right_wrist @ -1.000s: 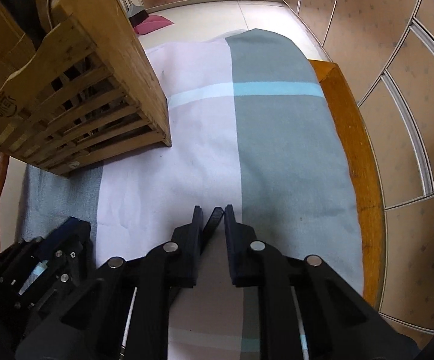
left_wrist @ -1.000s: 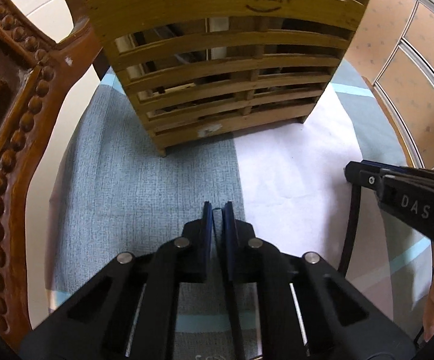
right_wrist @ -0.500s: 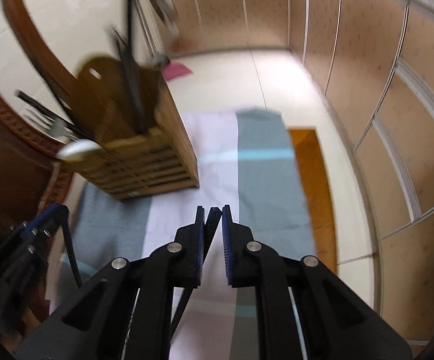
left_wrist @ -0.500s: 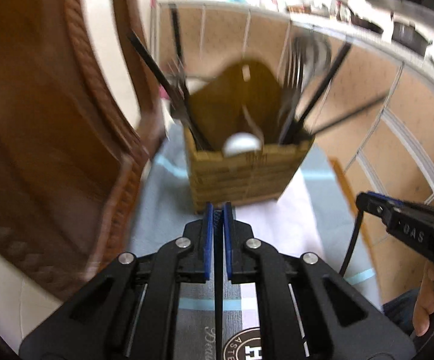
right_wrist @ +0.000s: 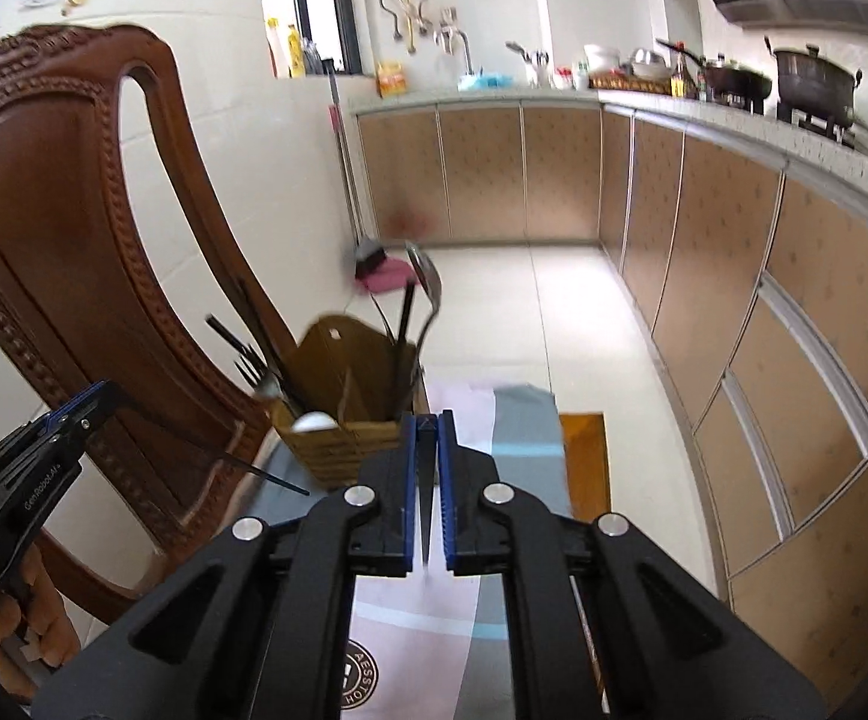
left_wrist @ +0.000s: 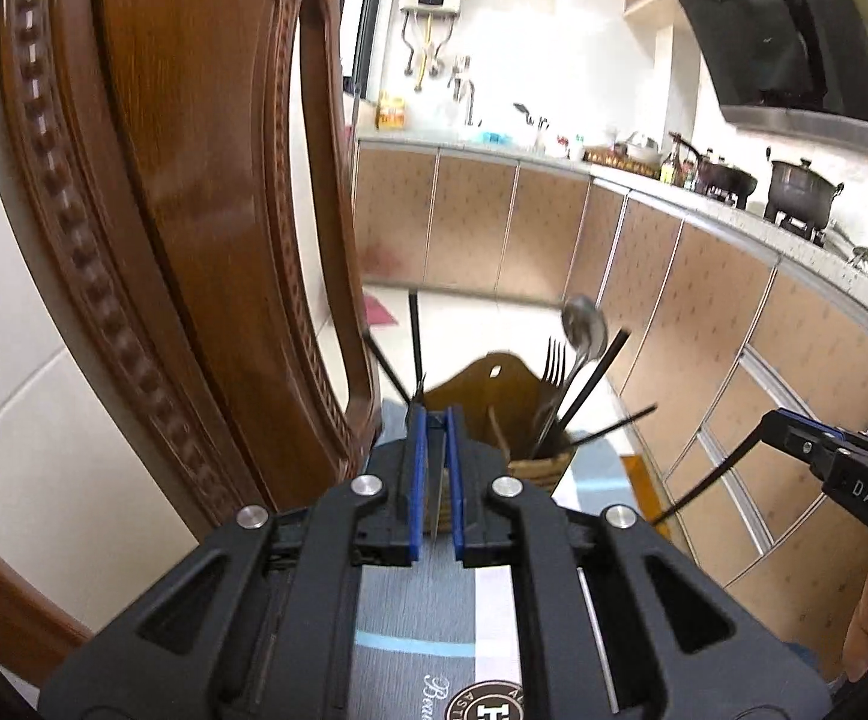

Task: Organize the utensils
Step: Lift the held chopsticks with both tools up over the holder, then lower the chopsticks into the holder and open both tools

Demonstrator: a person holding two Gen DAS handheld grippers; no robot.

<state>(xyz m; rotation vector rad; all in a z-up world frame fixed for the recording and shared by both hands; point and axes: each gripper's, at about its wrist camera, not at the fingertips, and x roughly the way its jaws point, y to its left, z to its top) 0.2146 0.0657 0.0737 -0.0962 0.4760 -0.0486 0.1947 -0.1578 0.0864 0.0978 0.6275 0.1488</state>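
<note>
A slatted wooden utensil holder (right_wrist: 344, 450) stands on a cloth-covered seat, filled with forks, a steel spoon (left_wrist: 583, 324), black chopsticks and a white spoon (right_wrist: 313, 421). It also shows in the left wrist view (left_wrist: 539, 471). My left gripper (left_wrist: 435, 420) is shut on a thin black chopstick (left_wrist: 435, 480); from the right wrist view that gripper (right_wrist: 98, 399) holds the stick (right_wrist: 254, 468) pointing toward the holder. My right gripper (right_wrist: 428, 423) is shut on another black chopstick (right_wrist: 427, 498); in the left wrist view it (left_wrist: 773, 420) holds the stick (left_wrist: 710, 480) slanting down.
A carved brown wooden chair back (left_wrist: 194, 240) rises close on the left, also in the right wrist view (right_wrist: 74, 240). A grey, white and blue cloth (right_wrist: 524, 450) covers the seat. Kitchen cabinets (right_wrist: 734, 276) and a counter with pots (right_wrist: 812, 84) run along the right.
Both grippers have lifted and tilted up away from the seat, each keeping its chopstick. The holder, close one second ago, now lies farther below and ahead.
</note>
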